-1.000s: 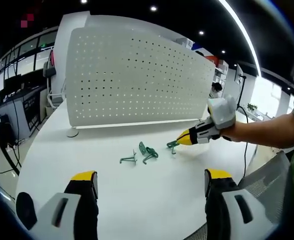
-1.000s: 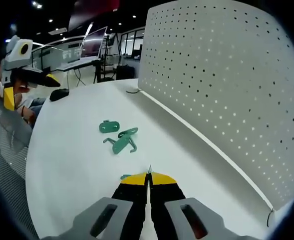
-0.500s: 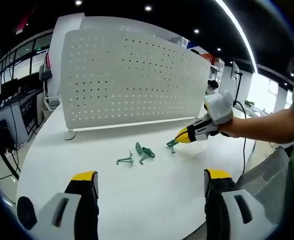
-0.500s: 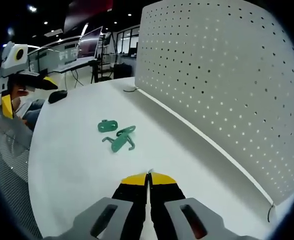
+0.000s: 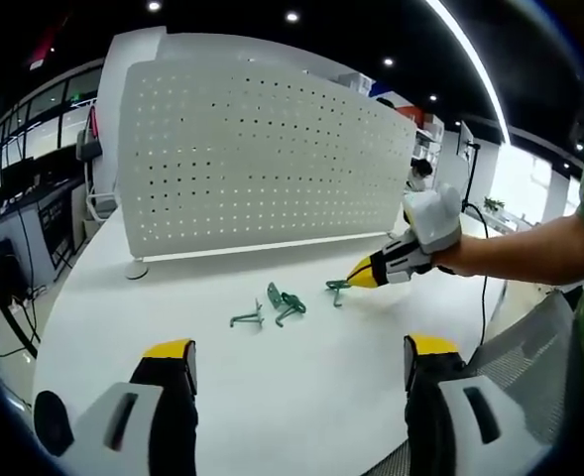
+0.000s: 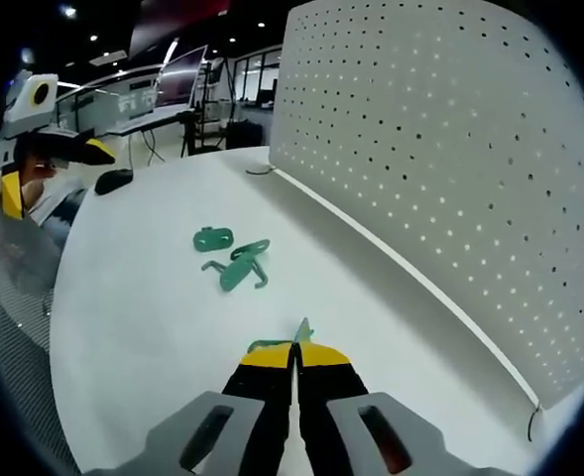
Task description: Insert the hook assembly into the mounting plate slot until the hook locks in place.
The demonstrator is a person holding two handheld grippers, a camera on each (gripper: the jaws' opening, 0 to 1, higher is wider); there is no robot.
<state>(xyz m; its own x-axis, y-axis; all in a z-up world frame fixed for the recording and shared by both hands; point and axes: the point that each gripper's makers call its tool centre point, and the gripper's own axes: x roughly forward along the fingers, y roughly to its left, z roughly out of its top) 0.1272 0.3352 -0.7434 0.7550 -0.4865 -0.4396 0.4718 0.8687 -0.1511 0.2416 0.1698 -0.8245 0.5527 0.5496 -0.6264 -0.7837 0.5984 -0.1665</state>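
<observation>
White tabletop [image 5: 301, 387]: right gripper [image 6: 293, 349] clamps small green metal hook [image 6: 290, 337], seemingly light, stiff, slippery; left gripper [image 5: 292, 365] gapes.

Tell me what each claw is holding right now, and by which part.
The right claw is shut on a green hook piece, pinching its near end. The left claw is open, holding nothing.

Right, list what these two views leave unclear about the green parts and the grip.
- Green hook in the right gripper: mostly hidden behind the shut yellow tips in the right gripper view; too small in the left gripper view.
- Loose green pieces: too small to tell hook from plate.
- Pegboard: its slot can't be identified.
</observation>
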